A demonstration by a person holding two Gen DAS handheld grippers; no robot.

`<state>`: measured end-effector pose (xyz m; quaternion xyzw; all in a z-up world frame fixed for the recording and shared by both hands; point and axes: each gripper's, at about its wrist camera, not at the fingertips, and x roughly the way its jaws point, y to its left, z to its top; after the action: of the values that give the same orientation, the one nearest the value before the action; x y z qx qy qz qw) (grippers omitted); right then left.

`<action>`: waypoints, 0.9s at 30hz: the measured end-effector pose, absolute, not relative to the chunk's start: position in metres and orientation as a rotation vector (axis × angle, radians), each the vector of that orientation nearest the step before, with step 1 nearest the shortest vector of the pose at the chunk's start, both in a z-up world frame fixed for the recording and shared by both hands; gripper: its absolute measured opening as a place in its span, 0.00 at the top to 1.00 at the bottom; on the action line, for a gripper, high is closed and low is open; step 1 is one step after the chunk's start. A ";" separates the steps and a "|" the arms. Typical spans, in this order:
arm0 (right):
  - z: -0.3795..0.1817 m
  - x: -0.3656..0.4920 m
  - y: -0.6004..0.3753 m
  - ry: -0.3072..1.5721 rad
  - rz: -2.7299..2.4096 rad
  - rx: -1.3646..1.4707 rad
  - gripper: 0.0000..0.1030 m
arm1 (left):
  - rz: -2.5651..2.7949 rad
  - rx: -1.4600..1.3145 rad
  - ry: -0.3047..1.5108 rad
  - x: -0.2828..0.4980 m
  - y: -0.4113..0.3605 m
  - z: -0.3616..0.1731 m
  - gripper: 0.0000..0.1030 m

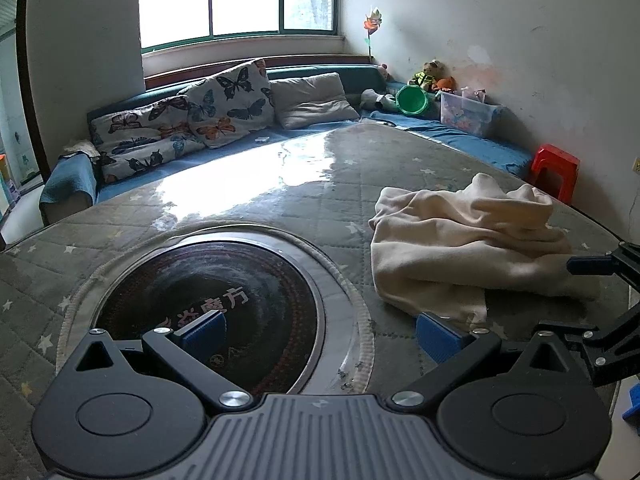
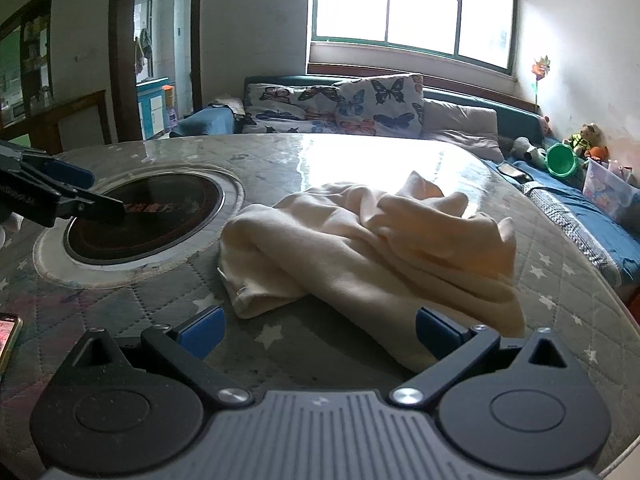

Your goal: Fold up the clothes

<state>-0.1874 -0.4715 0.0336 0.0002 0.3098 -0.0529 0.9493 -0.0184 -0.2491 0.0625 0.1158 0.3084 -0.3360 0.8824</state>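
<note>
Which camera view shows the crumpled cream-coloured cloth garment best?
The right wrist view: the crumpled cream-coloured cloth garment lies centred, just ahead of the open right gripper, with its folds and hem visible. The left wrist view shows it off to the right, partly behind a blue finger pad.

Window (image 2: pixel 412 12): green-framed, straight ahead beyond the jaws, bright daylight.
Walls (image 1: pixel 500 20): white, stained and patchy right of the jaws.
Sofa (image 1: pixel 320 74): teal, under the window, with butterfly cushions (image 1: pixel 230 102) and a grey pillow (image 1: pixel 314 100).
Table (image 1: pixel 280 184): round, quilted star-print cover under the jaws — glare across the far half.
Stool (image 1: pixel 554 172): red plastic, far right.
Doorway (image 2: pixel 160 48): far left — another room beyond.
</note>
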 end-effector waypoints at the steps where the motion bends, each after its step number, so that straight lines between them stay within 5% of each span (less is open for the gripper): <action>1: 0.034 -0.188 -0.473 0.629 -0.111 0.003 0.01 | -0.701 0.242 0.642 -0.019 -0.250 0.062 0.00; 27: 0.028 -0.189 -0.505 0.633 -0.205 0.002 0.19 | -0.842 0.259 0.694 -0.022 -0.303 0.046 0.03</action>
<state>-0.1888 -0.5050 0.0280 0.0009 0.3108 -0.1007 0.9451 -0.0215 -0.3026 0.0465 0.1230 0.3291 -0.3993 0.8468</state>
